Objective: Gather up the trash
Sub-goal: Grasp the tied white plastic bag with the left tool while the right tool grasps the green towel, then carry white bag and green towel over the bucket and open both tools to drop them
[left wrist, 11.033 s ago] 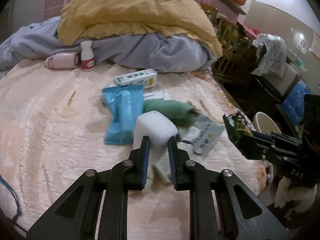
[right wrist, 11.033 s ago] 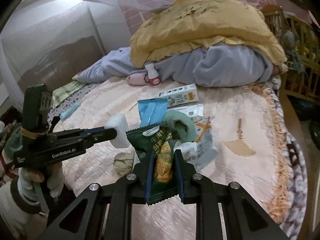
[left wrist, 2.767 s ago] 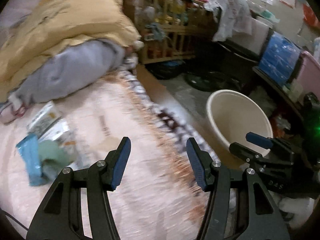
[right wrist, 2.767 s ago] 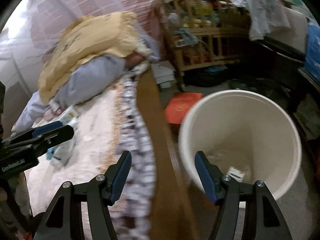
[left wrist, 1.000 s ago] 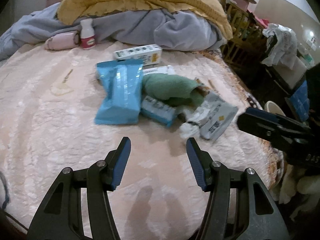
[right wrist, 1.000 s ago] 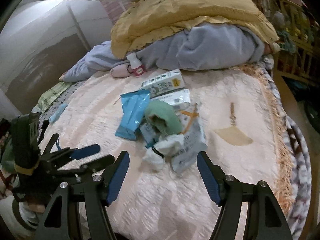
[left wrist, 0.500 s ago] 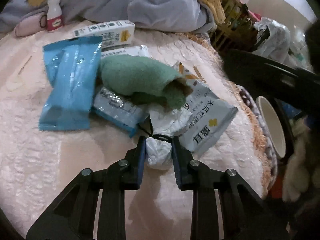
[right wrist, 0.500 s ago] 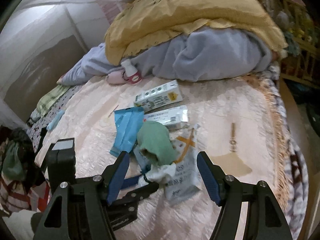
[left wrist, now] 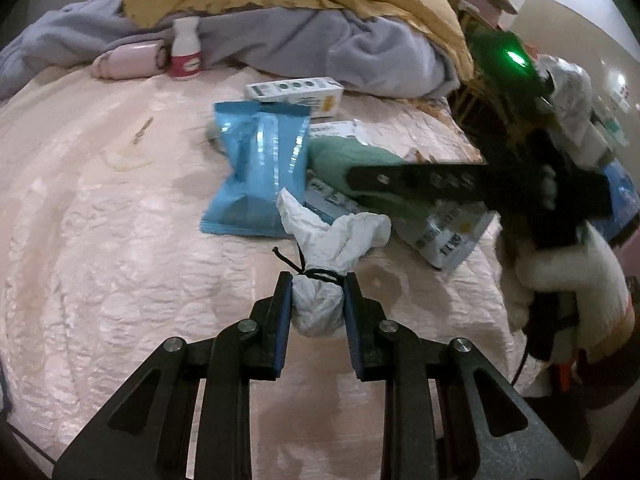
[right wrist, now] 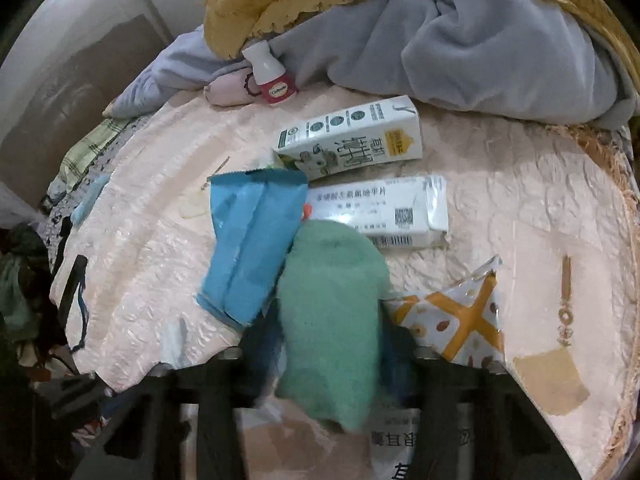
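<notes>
Left wrist view: the left gripper (left wrist: 316, 300) was clamped on a white tied plastic bundle (left wrist: 318, 306) lifted just in front of the blue foil pouch (left wrist: 260, 172). Its loose flared top could snag neighbouring litter.

Right wrist view: the right gripper (right wrist: 328, 360), jaws having just been closing, straddled the green fuzzy sock-like roll (right wrist: 332, 320) beside that pouch; blur hid pad contact. It risked dragging the orange-patterned wrapper (right wrist: 456, 324) along.

Pink quilted bed (right wrist: 520, 208) w/ blue packet (right wrist: 248, 236), milk carton (right wrist: 352, 144), pill box (right wrist: 380, 212), grey blanket (right wrist: 480, 52).
</notes>
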Motion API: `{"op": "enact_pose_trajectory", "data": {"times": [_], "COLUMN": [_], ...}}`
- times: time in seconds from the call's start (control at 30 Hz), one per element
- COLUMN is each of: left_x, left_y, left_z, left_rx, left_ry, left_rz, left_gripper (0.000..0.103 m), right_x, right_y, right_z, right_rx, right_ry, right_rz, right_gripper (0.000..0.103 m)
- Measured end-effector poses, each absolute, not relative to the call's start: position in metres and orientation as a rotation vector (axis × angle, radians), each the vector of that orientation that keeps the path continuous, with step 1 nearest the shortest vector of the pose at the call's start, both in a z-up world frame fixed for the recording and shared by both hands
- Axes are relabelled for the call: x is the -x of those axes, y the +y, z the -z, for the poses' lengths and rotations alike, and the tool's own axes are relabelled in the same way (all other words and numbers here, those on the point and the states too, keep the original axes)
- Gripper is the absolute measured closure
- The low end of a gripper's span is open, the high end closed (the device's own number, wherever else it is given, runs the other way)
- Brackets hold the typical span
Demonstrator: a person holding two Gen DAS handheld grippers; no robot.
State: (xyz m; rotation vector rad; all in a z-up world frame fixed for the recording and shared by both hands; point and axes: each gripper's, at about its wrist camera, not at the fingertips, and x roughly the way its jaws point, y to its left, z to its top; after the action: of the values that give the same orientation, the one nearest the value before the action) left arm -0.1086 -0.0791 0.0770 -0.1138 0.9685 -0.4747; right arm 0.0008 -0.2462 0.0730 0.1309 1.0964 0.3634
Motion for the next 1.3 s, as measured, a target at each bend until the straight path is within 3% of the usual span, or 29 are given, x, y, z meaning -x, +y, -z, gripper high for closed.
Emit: {"op": "enact_pose_trajectory", "data": {"times": [0.47, 1.3], "left_x": [0.123, 0.157], "left_y": [-0.105, -0.161], "left_z": [-0.098, -0.126], "left_rx": [0.140, 0.068], "left_ry": [0.921, 0.854], "left_rz": [0.495, 0.515], "left_gripper": [0.081, 0.081], "right_x": [0.086, 0.169], "right_y": [-0.294, -0.345], "right_z": [-0.136, -0.141], "right_rx": [-0.236, -0.285], "right_ry": [0.884, 0.833], "right_rz": [-0.364, -0.277], "right_gripper": [0.067, 0.067]}}
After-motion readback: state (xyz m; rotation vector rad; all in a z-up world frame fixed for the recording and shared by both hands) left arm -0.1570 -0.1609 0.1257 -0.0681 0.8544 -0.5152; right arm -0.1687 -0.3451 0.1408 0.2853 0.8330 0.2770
